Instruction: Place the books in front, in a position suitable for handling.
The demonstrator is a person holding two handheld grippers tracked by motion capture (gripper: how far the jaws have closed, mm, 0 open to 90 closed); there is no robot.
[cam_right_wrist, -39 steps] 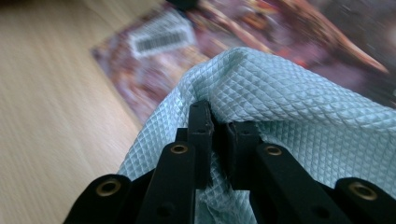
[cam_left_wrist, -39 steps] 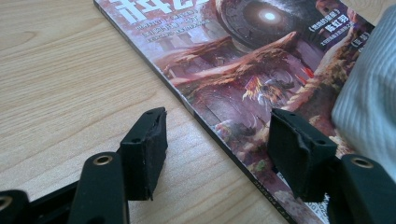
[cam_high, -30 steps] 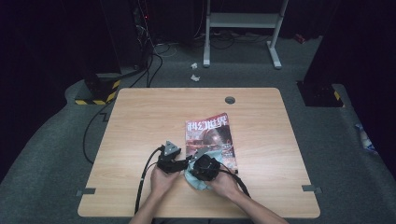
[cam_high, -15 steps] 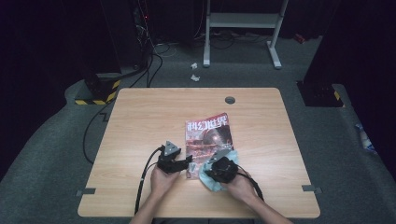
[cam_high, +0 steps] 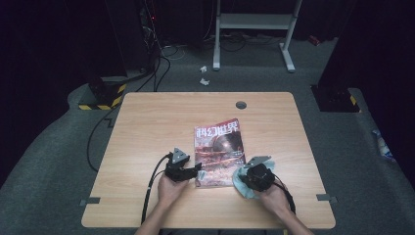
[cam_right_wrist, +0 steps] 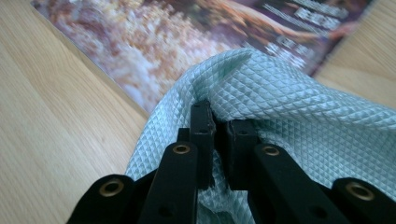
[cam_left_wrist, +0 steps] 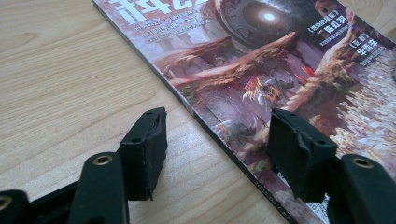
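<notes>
A magazine (cam_high: 218,149) with a red-brown cover lies flat on the wooden table (cam_high: 147,127). My left gripper (cam_high: 193,171) stands open at the magazine's near left corner; in the left gripper view (cam_left_wrist: 217,135) its jaws straddle the magazine's (cam_left_wrist: 261,70) spine edge. My right gripper (cam_high: 249,169) is shut on a pale green waffle cloth (cam_high: 241,180) by the magazine's near right corner. Seen from the right gripper view, the cloth (cam_right_wrist: 299,102) bunches around the closed jaws (cam_right_wrist: 217,122) and overlaps the magazine's (cam_right_wrist: 187,42) corner.
A round cable hole (cam_high: 241,105) sits near the table's far edge. Cables (cam_high: 151,186) trail from the left gripper off the near edge. Beyond the table stand a white frame (cam_high: 254,24) and a yellow-black striped base (cam_high: 100,95) on the grey floor.
My right gripper has slid to the right with the cloth, from over the magazine's near edge to beside its near right corner. The left gripper has stayed put.
</notes>
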